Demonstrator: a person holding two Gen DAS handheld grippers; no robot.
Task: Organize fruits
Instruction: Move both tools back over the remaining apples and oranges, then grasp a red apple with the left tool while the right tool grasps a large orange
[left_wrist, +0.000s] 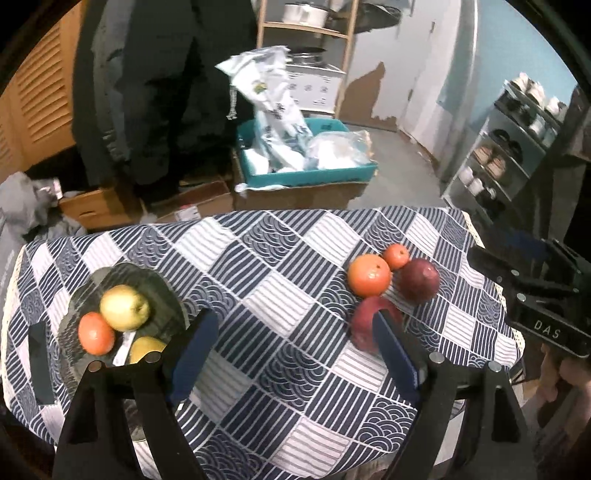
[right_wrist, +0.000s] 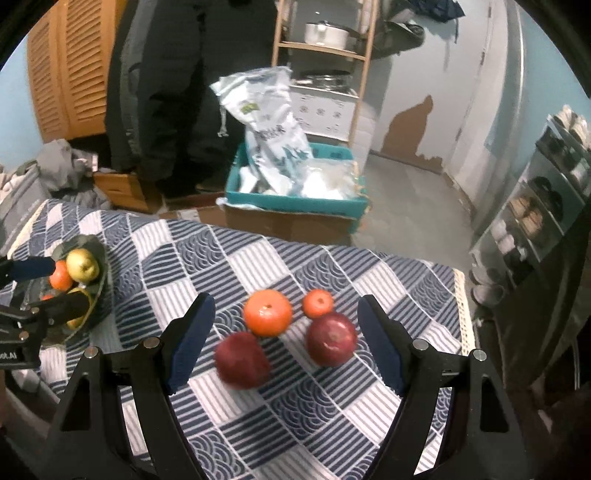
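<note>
The main risk lies in the tight cluster of loose fruit on the checked cloth of the desk (right_wrist: 258, 424). The large orange (right_wrist: 267, 312), the small orange (right_wrist: 317, 302) and the two red apples, the nearer red apple (right_wrist: 242, 360) and the farther red apple (right_wrist: 331, 338), sit touching or just beside one another, so a finger closing on one would likely nudge its neighbour, and round fruit could roll toward the desk edge at 3 o'clock. The nearer apple looks blurred, so its exact spot is uncertain.

A second risk is at the dark plate (left_wrist: 110, 273) at 9 o'clock: it already carries a yellow-green apple (left_wrist: 125, 307), an orange (left_wrist: 96, 333) and a yellow fruit (left_wrist: 146, 349). Another piece dropped on that pile could knock one off.

The right tool (right_wrist: 286, 343) tilts steeply down over the cluster, fingers apart with nothing pressed between them. The left tool (left_wrist: 295, 354) also tilts down, fingers apart and empty, between the plate and the cluster; its right finger overlaps the nearer apple in its own view, though contact cannot be told.
</note>
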